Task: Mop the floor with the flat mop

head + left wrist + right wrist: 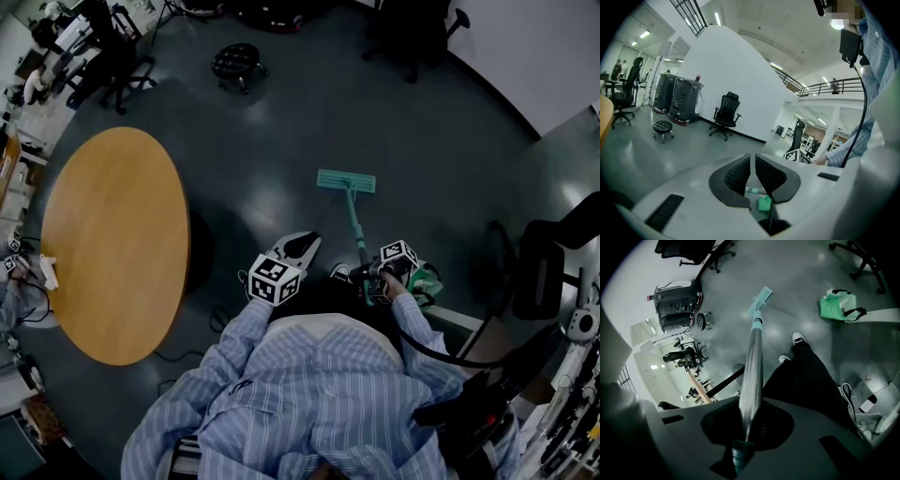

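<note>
Silver and smooth, the mop handle (754, 357) sits between the jaws of your right gripper (747, 420). The jaws are squeezed tight on its top end, a long way back from the mop head (346, 181). Your left gripper (753, 171) is on your side of the mop head too, just left of the handle. Its jaws are pressed close together and hold nothing.

Your shoes (797, 338) stand behind the mop head, close to you. A green bag (837, 306) lies to the right of the mop head, also on your side.

The handle leans down and away from you to the mop head, which lies flat on the grey floor (281, 131). A round wooden table (112, 244) is well off to the left of it. A black stool (235, 64) stands far past it and a bit left.

I think you are in the middle of mopping. One gripper at the very top may make the mop wobble. You could open the left jaws and take the handle lower down, closer to the mop head. Push slowly and straight. Press down a little so the whole mop head touches the floor. Turn before the bag so you do not drag it.
</note>
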Demonstrator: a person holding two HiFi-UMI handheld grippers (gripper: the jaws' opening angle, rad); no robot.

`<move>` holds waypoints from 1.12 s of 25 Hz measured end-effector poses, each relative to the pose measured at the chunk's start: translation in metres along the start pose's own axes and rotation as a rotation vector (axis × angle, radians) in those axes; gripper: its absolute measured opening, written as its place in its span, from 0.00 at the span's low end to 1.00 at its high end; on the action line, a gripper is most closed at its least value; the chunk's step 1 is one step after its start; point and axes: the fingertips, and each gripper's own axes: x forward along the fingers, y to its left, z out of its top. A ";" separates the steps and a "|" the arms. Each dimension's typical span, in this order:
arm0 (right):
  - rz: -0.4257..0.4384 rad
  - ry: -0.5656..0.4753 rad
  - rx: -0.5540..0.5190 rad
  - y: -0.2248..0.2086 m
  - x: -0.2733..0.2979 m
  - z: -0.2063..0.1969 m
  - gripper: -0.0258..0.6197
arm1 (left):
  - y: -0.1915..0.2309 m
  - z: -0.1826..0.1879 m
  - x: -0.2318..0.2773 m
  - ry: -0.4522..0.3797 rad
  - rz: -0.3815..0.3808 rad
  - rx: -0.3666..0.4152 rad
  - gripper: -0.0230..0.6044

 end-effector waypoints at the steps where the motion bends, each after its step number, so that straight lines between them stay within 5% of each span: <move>1: 0.001 0.002 0.000 0.000 -0.001 0.001 0.12 | 0.000 0.000 0.002 0.001 0.001 -0.002 0.09; 28: 0.039 0.066 -0.044 0.003 -0.048 0.045 0.12 | -0.027 0.030 0.080 -0.015 0.031 0.030 0.09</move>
